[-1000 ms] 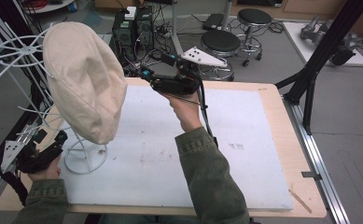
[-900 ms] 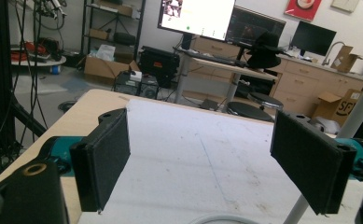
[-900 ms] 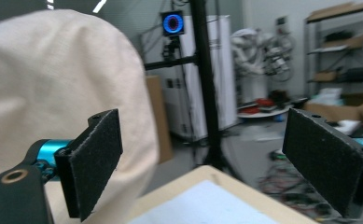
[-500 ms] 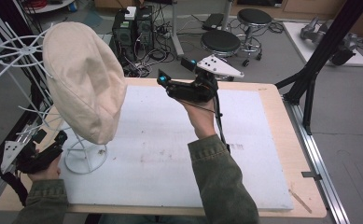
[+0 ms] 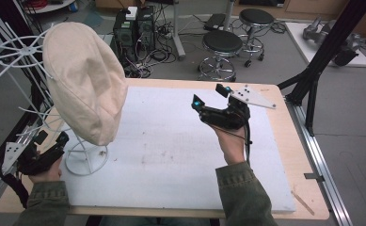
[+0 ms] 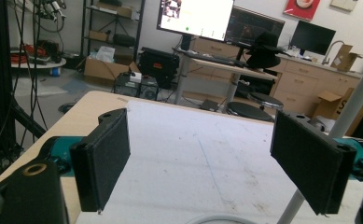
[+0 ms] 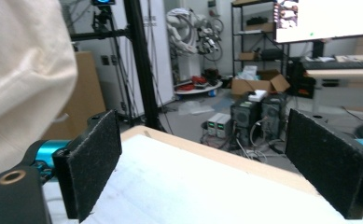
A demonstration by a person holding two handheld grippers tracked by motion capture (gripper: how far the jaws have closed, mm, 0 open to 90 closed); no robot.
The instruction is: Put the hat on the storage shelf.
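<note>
High view first: your worktop [image 5: 284, 141] is a pale wooden board with a white mat [image 5: 171, 150] laid over most of it, lightly scuffed near the middle. At its left side a white wire stand [image 5: 84, 157] carries a cream fabric cap [image 5: 86, 82], which hangs over the mat's left edge. Your left gripper [image 5: 46, 150] sits low at the left corner, just beside the stand's round base; you cannot tell its finger spread from up here. Your right gripper [image 5: 216, 110] is held up over the mat's right half, well apart from the cap, its fingers pointing left and spread. Beyond the far edge stand two black round stools [image 5: 223, 44], computer towers [image 5: 133, 28] with tangled cables on a grey floor, and a black tripod leg [image 5: 322, 61] at the right.

Left gripper view: your fingers [image 6: 102, 156] stand wide apart with nothing between them. The white mat runs ahead, a white rod of the stand crosses at the lower right, and behind are a lit monitor [image 6: 195, 16], desks, shelves and cardboard boxes.

Right gripper view: your fingers [image 7: 93, 161] are wide and empty here too. The cream cap fills the upper left corner, near the left finger. The worktop's far edge, a black pole [image 7: 139, 60], towers and boxes lie beyond.
</note>
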